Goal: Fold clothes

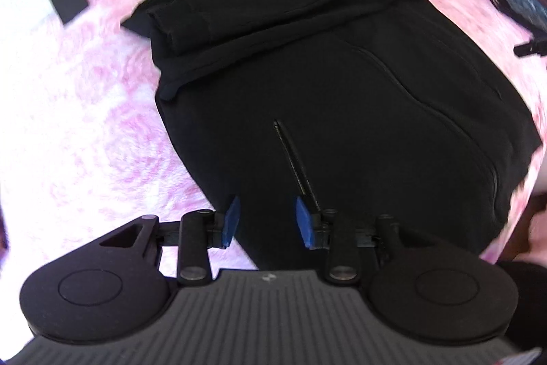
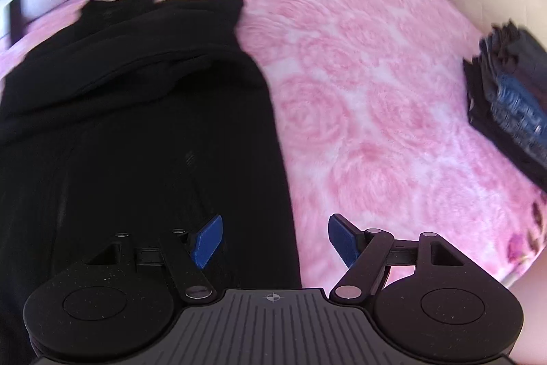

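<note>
Black zip jacket (image 1: 342,84) flat on pink rose blanket (image 2: 376,112), sleeves folded across chest; left gripper (image 1: 266,224) spread above hem zip, right gripper (image 2: 273,243) spread over side edge; best pinching both hem corners evenly; keeping edges aligned.
</note>
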Available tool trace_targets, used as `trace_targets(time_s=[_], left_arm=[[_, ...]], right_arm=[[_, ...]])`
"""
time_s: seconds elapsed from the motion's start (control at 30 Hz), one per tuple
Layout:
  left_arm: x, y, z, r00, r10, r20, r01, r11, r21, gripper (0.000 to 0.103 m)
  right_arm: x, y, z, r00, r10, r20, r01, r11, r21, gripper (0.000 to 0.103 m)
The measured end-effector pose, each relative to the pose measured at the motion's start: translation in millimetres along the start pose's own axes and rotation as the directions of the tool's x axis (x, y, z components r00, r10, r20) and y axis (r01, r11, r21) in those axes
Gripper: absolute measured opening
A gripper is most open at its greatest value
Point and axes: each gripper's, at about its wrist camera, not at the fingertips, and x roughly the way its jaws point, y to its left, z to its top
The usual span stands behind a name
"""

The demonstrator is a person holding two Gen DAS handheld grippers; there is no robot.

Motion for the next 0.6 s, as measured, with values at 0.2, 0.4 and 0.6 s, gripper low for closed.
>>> trace_targets(time_s=[0.2, 0.4, 0.6], left_arm=[[-26.8, -52.9, -36.2, 0.993, 0.100, 0.064, -0.111, 0.972, 0.206, 0.033], [-26.7, -143.3, -83.2, 0.987, 0.146, 0.061, -0.158, 0.889, 0.429, 0.040], [4.5, -205.8, -128.8, 0.967, 0.254, -0.008, -0.193, 0.756, 0.625, 0.041]], right_arm=[[-16.7, 22.2, -59.5, 0.991, 0.131, 0.025, -0.113, 0.924, -0.365, 0.072], [-27.7, 43.9, -119.7, 0.965, 0.261, 0.003, -0.188, 0.703, -0.686, 0.072], [-14.0, 57.3, -176.8, 0.937, 0.350, -0.014, -0.172, 0.426, -0.888, 0.072]])
